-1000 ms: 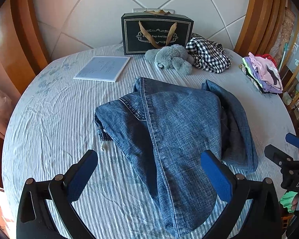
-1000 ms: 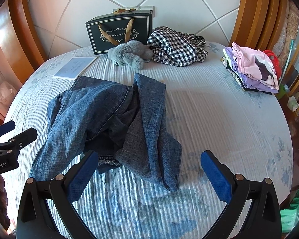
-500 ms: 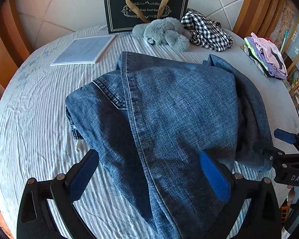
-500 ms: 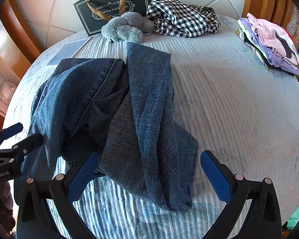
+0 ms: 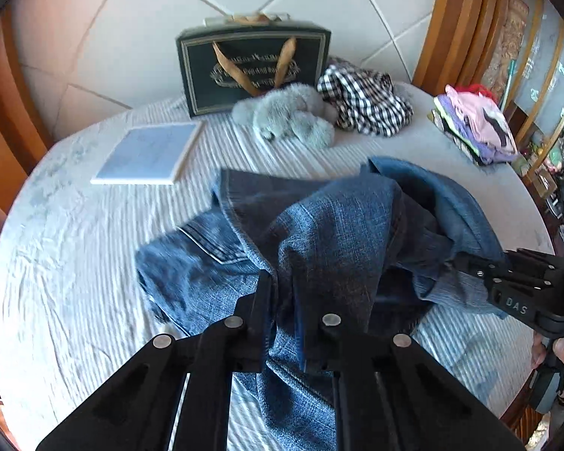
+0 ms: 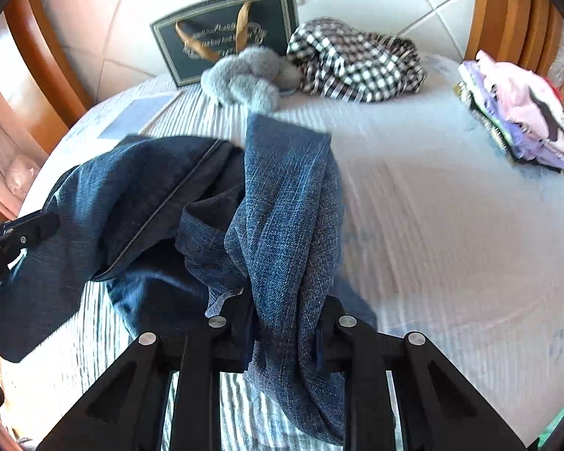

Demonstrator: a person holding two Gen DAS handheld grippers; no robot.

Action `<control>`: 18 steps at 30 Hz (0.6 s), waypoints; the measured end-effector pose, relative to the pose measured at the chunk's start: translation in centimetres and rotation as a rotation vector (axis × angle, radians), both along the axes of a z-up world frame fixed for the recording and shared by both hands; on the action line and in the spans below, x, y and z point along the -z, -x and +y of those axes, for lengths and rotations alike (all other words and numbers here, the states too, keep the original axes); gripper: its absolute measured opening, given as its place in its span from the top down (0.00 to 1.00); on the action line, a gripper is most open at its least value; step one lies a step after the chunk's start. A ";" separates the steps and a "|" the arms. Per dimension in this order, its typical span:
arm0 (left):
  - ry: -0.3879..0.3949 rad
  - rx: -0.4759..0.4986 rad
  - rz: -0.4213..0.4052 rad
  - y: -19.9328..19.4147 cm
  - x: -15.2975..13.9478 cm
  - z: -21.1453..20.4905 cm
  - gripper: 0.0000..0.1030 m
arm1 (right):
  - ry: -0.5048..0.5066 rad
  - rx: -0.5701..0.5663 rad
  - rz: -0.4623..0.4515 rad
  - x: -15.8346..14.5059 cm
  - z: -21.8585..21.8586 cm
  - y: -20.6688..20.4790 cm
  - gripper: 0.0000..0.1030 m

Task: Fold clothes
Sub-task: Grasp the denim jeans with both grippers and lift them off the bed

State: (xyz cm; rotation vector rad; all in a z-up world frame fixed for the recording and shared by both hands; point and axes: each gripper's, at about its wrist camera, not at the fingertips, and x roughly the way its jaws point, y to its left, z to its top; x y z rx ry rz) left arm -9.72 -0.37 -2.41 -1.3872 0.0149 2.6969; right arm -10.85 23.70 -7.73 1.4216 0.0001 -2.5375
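In the left wrist view, the left gripper [image 5: 285,300] has its fingers pressed together on a bunch of the jeans [image 5: 319,233], which lie crumpled in the middle of the bed [image 5: 75,282]. The right gripper [image 5: 466,267] shows at the right edge, biting into the far side of the same heap. In the right wrist view, the right gripper [image 6: 282,319] is closing, and a thick twisted part of the jeans [image 6: 289,195] is already pinched between its fingers and hangs down through them. The left gripper [image 6: 37,225] enters from the left and touches the denim. A folded pile [image 6: 522,120] sits at the bed's right edge, so I judge some clothes are finished. A checked garment [image 6: 357,64] near the bag [image 6: 229,34] looks unfolded. The jeans are only grasped; spreading and folding are still left.
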 end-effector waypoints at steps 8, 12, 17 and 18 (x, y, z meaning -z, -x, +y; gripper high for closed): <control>0.024 -0.081 0.213 -0.7 -9.0 -4.7 0.96 | -0.037 0.052 0.355 -12.7 1.6 -2.7 0.82; 0.043 -0.074 0.270 -0.4 -11.5 -4.6 0.97 | -0.038 0.083 0.410 -16.1 2.7 -2.6 0.82; 0.007 -0.026 0.174 1.7 -9.8 -3.7 0.77 | -0.068 0.199 0.285 -12.9 6.1 -2.6 0.82; -0.001 -0.018 0.147 1.7 -8.7 -3.5 0.66 | -0.081 0.220 0.234 -11.4 7.0 -2.6 0.81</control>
